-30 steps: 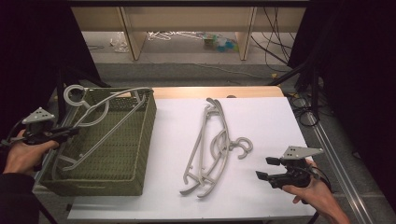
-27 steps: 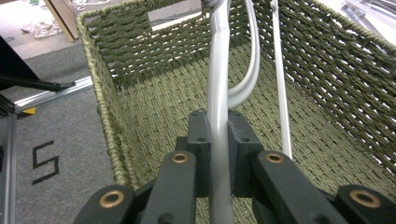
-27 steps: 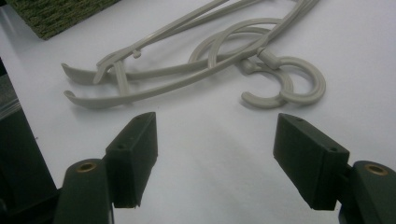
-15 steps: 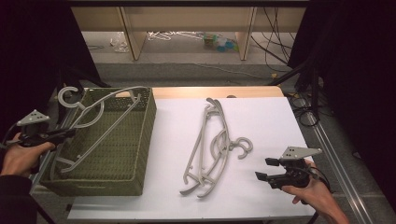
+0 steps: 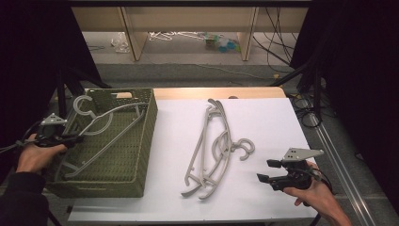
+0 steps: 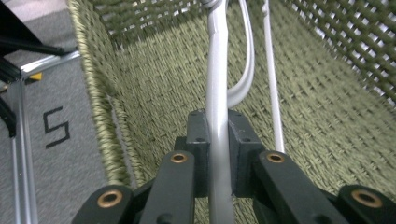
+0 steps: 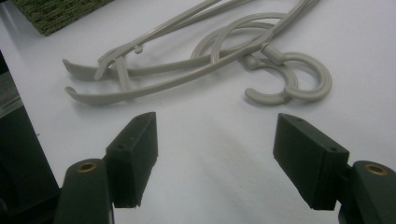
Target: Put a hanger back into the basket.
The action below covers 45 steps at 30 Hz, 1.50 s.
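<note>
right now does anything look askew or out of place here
Only slightly. The hanger that the left gripper clamps sits tilted in the green basket, its hook poking above the rim. Two more hangers lie tangled on the white table. Nothing looks damaged.

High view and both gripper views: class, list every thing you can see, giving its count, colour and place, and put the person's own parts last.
Woven green basket: one, olive green, left part of the table.
Pale grey plastic hanger in the basket: one, leaning inside it, hook above the far rim.
Pale grey plastic hangers on the table: a pile, apparently two, on the white tabletop.
White tabletop: one, wooden strip along the far edge.
Left gripper: one, black, fingers shut on the hanger in the basket.
Right gripper: one, black, open, above the tabletop near the pile's hooks.
Hands: two, at the near edge.
</note>
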### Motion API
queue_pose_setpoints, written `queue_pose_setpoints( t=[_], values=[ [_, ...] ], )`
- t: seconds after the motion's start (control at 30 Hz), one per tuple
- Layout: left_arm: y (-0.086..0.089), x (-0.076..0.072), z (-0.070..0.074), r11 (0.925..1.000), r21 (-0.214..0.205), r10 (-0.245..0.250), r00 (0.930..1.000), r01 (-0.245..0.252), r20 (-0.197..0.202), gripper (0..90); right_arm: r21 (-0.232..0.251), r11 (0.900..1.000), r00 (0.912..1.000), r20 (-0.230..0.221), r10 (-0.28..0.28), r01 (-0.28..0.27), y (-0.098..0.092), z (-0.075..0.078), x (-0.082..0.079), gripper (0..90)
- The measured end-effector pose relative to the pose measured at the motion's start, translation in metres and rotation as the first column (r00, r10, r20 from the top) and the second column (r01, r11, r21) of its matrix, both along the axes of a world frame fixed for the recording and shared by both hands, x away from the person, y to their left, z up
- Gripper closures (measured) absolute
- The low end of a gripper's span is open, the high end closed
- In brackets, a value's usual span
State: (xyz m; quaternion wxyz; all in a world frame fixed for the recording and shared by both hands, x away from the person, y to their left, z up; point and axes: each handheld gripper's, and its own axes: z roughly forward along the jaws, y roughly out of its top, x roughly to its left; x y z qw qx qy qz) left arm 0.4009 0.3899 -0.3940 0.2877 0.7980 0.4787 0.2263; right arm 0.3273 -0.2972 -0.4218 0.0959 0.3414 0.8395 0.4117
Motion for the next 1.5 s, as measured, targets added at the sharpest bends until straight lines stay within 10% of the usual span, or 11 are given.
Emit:
queue_pose_setpoints(
  t=[0.17, 0.3, 0.6, 0.73, 1.13, 1.4, 1.5],
  values=[
    [0.001, 0.006, 0.000, 0.9990, 0.031, -0.031, 0.9995, 0.031, -0.012, 72.9, -0.002, 1.0000, 1.0000, 0.001, 0.001, -0.001, 0.000, 0.000, 0.000, 31.4],
    [0.002, 0.000, 0.005, 0.9973, 0.018, 0.071, 0.9975, -0.071, -0.005, 67.5, 0.000, 1.0000, 1.0000, -0.005, -0.002, 0.002, 0.001, -0.001, -0.001, 31.4],
    [-0.029, -0.018, 0.027, 0.9990, -0.040, 0.025, 0.9949, -0.021, 0.098, 49.7, 0.001, 1.0000, 0.9999, -0.017, -0.003, 0.003, 0.003, -0.004, 0.000, 31.6],
    [-0.055, -0.031, 0.030, 0.9793, -0.201, 0.055, 0.9871, -0.024, 0.150, 39.6, -0.004, 0.9999, 0.9998, -0.013, -0.013, 0.013, 0.004, -0.004, -0.001, 31.8],
    [-0.122, -0.057, 0.039, 0.9552, -0.278, -0.032, 0.9687, 0.102, 0.246, 24.5, 0.023, 0.9965, 0.9951, 0.056, -0.082, 0.081, 0.013, -0.006, 0.000, 29.2],
    [-0.152, -0.073, 0.031, 0.9410, -0.294, -0.071, 0.9475, 0.167, 0.312, 17.5, 0.067, 0.9890, 0.9883, 0.067, -0.137, 0.132, 0.018, -0.007, -0.001, 26.5],
    [-0.168, -0.082, 0.027, 0.9253, -0.316, -0.091, 0.9326, 0.209, 0.349, 18.7, 0.071, 0.9857, 0.9858, 0.059, -0.157, 0.153, 0.018, -0.007, -0.002, 25.2]
  ],
)
